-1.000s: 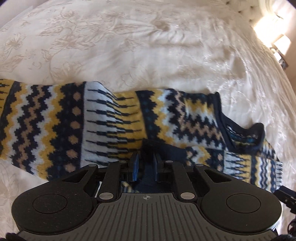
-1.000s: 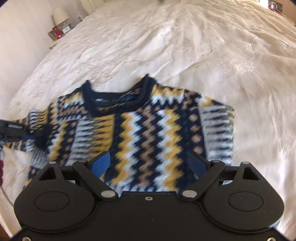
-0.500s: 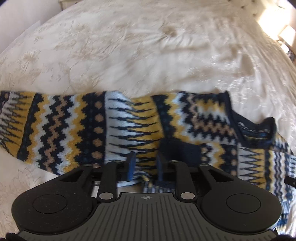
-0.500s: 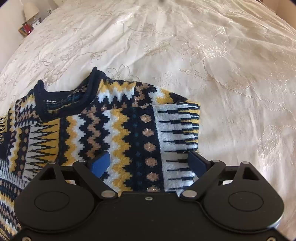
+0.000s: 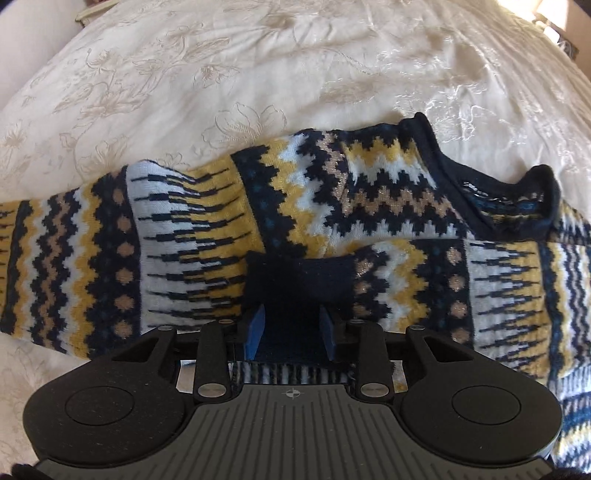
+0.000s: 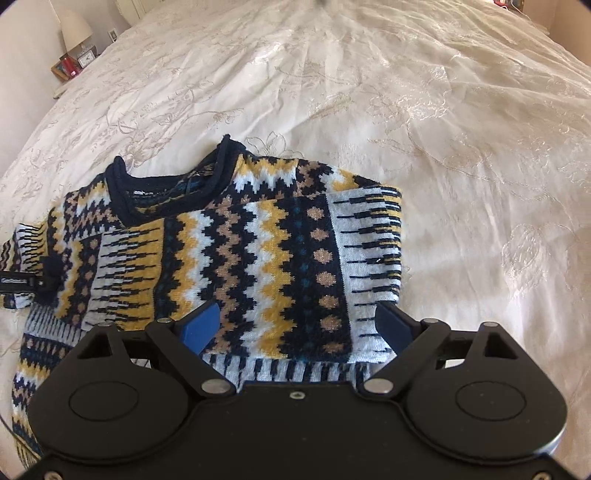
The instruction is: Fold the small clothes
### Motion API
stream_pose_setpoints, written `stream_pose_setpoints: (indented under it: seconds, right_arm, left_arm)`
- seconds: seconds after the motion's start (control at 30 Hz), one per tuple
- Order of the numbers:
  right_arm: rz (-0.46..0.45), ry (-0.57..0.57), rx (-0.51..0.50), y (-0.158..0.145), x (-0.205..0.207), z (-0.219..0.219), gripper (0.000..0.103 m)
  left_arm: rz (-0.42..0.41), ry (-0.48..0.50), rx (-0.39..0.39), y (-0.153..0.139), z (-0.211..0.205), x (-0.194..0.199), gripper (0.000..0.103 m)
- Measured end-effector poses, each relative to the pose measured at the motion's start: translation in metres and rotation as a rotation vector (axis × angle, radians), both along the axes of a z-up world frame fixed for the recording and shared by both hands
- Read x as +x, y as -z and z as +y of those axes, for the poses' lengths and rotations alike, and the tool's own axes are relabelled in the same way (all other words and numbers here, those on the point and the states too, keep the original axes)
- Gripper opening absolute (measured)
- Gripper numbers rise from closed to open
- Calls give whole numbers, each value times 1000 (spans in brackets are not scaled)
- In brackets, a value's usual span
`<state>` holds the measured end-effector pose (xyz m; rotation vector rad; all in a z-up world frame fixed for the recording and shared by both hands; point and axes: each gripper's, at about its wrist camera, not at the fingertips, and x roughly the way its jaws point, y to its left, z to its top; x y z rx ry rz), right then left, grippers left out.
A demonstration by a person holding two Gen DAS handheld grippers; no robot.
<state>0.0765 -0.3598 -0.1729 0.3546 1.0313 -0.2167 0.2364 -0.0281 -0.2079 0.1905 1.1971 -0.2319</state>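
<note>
Knitted in navy, mustard, tan and white zigzags, the small sweater (image 6: 258, 258) lay flat on the cream embroidered bedspread (image 6: 461, 129), its navy neckline (image 6: 166, 192) toward the far left in the right wrist view. One sleeve (image 6: 364, 254) was folded across the chest, its white-and-black striped part forming a straight edge on the right side of the garment. The right gripper (image 6: 301, 326) hovered over the near hem with its blue-padded fingers (image 6: 201, 326) spread wide apart, holding nothing. Beyond that right edge the bedspread ran bare to the right and far side, leaving open room there. In the left wrist view the left gripper (image 5: 291, 332) sat over the other sleeve, whose navy cuff (image 5: 299, 280) lay between the fingers (image 5: 255, 330); the pads stood a little apart at either side of the dark knit, and I could not tell whether they were pinching it. The collar (image 5: 509, 199) lay to the far right of that gripper, and the sweater's far edge met plain bedspread (image 5: 221, 74) stretching away. A bedside lamp (image 6: 75, 29) and a small clock (image 6: 85, 58) stood off the bed's far left corner.
</note>
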Motion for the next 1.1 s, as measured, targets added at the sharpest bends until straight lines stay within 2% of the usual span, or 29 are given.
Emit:
stream_pose_setpoints:
  seconds: [0.1, 0.2, 0.23, 0.27, 0.3, 0.33, 0.53, 0.7, 0.93, 1.1]
  right_arm:
    - [-35, 10, 2, -8, -7, 2, 92]
    - [-101, 16, 4, -22, -15, 7, 93]
    - [-124, 15, 1, -27, -17, 8, 94]
    - [-148, 13, -3, -31, -19, 11, 100]
    - [-168, 10, -9, -35, -22, 13, 102]
    - [-186, 4, -10, -40, -23, 16, 102]
    - [-229, -40, -9, -55, -31, 30, 102]
    - [-271, -72, -40, -70, -42, 41, 102]
    - [-343, -105, -42, -96, -57, 45, 102]
    - [-370, -70, -74, -116, -65, 50, 102]
  left_arm:
    - [-10, -3, -19, -10, -1, -2, 32]
    - [-51, -16, -131, -29, 8, -14, 33]
    - [-64, -12, -162, -36, 10, -19, 38]
    - [-75, -7, -184, -43, 12, -25, 42]
    - [-86, -3, -204, -49, 15, -31, 50]
    - [-98, -1, -219, -56, 15, -37, 59]
    - [-145, 11, -251, -84, 12, -71, 81]
    - [-188, 9, -229, -104, 10, -100, 82]
    - [-366, 5, -245, -148, 10, -143, 82]
    - [-420, -113, -218, -167, 15, -160, 82]
